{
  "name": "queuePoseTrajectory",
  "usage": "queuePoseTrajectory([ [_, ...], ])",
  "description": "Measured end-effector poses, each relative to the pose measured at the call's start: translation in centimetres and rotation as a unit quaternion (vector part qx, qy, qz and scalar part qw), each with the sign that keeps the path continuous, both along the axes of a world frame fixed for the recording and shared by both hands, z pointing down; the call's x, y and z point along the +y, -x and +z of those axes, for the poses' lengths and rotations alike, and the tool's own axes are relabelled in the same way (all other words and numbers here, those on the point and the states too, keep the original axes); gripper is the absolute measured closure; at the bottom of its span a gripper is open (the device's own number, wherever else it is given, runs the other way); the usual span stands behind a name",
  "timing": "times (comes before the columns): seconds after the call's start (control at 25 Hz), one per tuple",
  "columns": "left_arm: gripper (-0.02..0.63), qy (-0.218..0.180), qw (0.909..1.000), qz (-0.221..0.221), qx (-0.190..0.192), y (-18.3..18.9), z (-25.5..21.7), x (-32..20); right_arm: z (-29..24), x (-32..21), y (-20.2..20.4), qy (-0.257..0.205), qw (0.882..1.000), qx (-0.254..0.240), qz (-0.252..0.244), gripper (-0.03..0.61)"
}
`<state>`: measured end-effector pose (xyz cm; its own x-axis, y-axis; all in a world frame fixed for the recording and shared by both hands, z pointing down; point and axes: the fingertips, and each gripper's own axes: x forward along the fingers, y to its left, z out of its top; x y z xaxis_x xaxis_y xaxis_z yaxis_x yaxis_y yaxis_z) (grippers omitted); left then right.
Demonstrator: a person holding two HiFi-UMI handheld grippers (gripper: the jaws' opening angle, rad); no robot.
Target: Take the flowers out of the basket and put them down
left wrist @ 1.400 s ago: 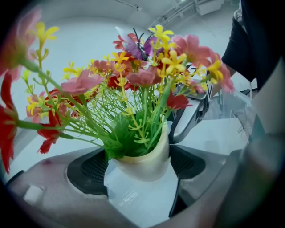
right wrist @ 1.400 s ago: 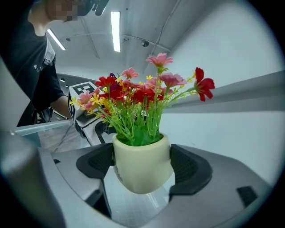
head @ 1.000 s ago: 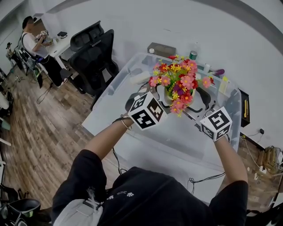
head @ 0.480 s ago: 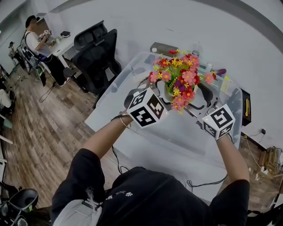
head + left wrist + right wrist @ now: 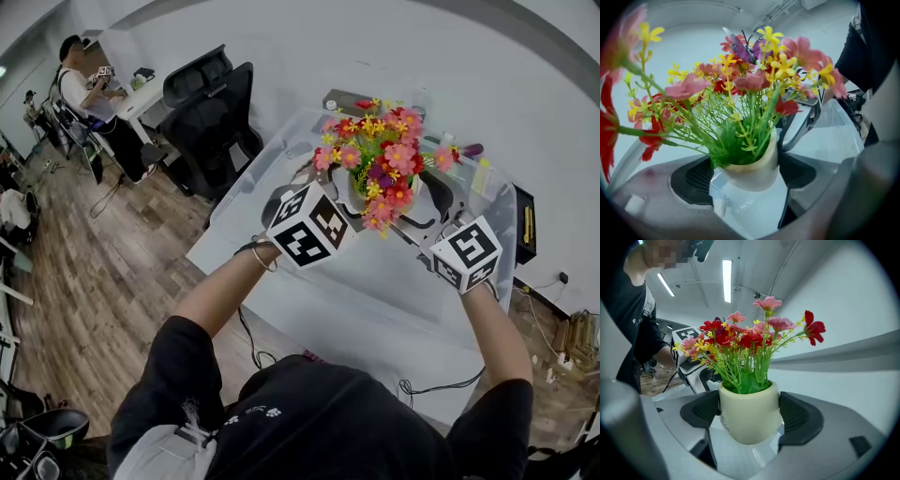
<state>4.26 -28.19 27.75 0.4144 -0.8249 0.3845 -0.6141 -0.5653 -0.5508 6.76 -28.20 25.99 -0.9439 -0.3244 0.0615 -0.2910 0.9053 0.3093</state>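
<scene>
A bunch of red, pink and yellow artificial flowers (image 5: 380,169) stands in a small cream pot (image 5: 750,416). Both grippers hold that pot from opposite sides, above a clear plastic bin (image 5: 267,173). My left gripper (image 5: 747,178) is shut on the pot (image 5: 752,171), with its dark pads (image 5: 696,176) pressed against both sides. My right gripper (image 5: 750,420) is shut on the pot too, and its pads (image 5: 799,416) touch the wall. In the head view the left gripper (image 5: 339,199) comes from the left and the right gripper (image 5: 417,214) from the right. The pot's base hangs free.
The bin sits on a white table (image 5: 328,319) against the wall. A purple object (image 5: 467,150) and a grey box (image 5: 342,101) lie beyond the flowers. A black office chair (image 5: 211,122) stands to the left, and a person (image 5: 80,84) sits at a far desk.
Both grippers have lifted the pot of flowers slightly higher and further from me. Neither grip has changed.
</scene>
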Motion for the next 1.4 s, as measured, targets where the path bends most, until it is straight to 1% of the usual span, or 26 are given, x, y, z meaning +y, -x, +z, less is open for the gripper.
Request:
queuePoseTrajectory([
  [0.24, 0.172, 0.001, 0.9998, -0.011, 0.016, 0.1, -0.8, 1.0, -0.9, 1.0, 0.1, -0.006, 1.0, -0.009, -0.018, 0.172],
  [0.76, 0.172, -0.016, 0.9989, -0.044, -0.006, 0.1, -2.8, 3.1, -2.7, 3.0, 0.1, -0.017, 0.998, -0.029, -0.048, 0.172],
  [1.2, 0.172, -0.014, 0.9968, -0.078, -0.008, -0.2, -3.1, 4.2, -3.0, 3.9, -0.3, -0.014, 0.996, -0.035, -0.081, 0.17],
  [1.4, 0.172, -0.014, 0.9964, -0.083, -0.004, -0.4, -3.2, 4.8, -3.2, 4.5, -0.4, -0.013, 0.995, -0.035, -0.088, 0.17],
])
